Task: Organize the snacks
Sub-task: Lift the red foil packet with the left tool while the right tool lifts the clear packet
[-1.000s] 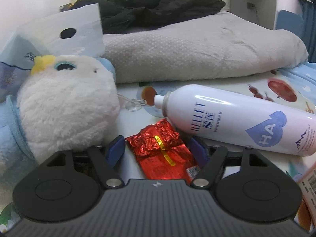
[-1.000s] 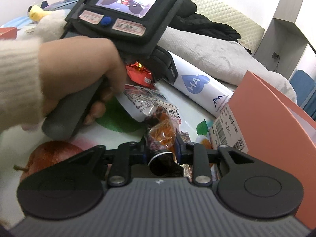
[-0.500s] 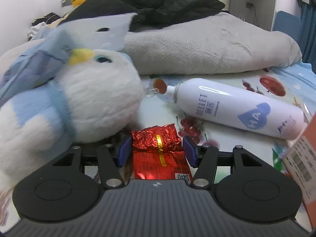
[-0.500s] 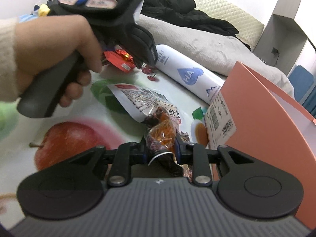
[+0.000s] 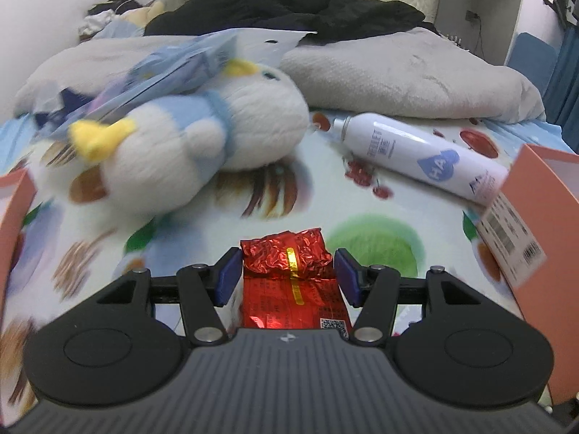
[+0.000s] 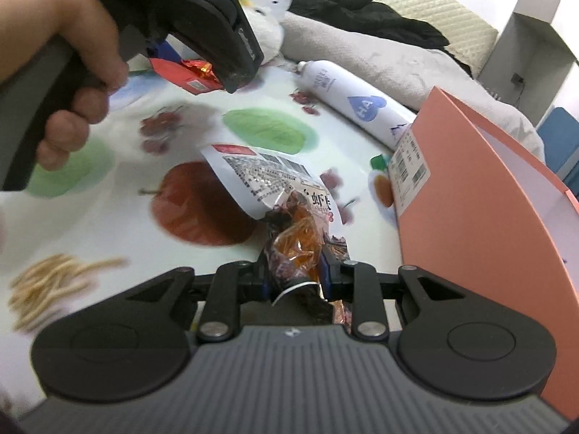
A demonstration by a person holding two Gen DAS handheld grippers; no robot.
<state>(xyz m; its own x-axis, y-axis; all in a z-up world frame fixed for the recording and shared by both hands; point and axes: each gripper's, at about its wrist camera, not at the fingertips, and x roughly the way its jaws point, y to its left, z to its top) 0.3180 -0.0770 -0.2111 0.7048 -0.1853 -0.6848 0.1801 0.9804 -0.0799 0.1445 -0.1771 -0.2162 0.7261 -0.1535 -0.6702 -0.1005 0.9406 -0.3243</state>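
Clamped between the pads of the left claw (image 5: 287, 275): a red foil packet (image 5: 289, 282), long axis running straight ahead, crinkled end forward, above the fruit-print sheet (image 5: 369, 209). Pinched narrow in the right claw (image 6: 294, 276): a clear snack bag (image 6: 286, 195), stretching forward and left onto the sheet. Only in the right view: the holding hand (image 6: 68, 61); only in the left view: a second pink box edge (image 5: 14, 209) far left, opposite the pink box (image 5: 542, 195) at right.
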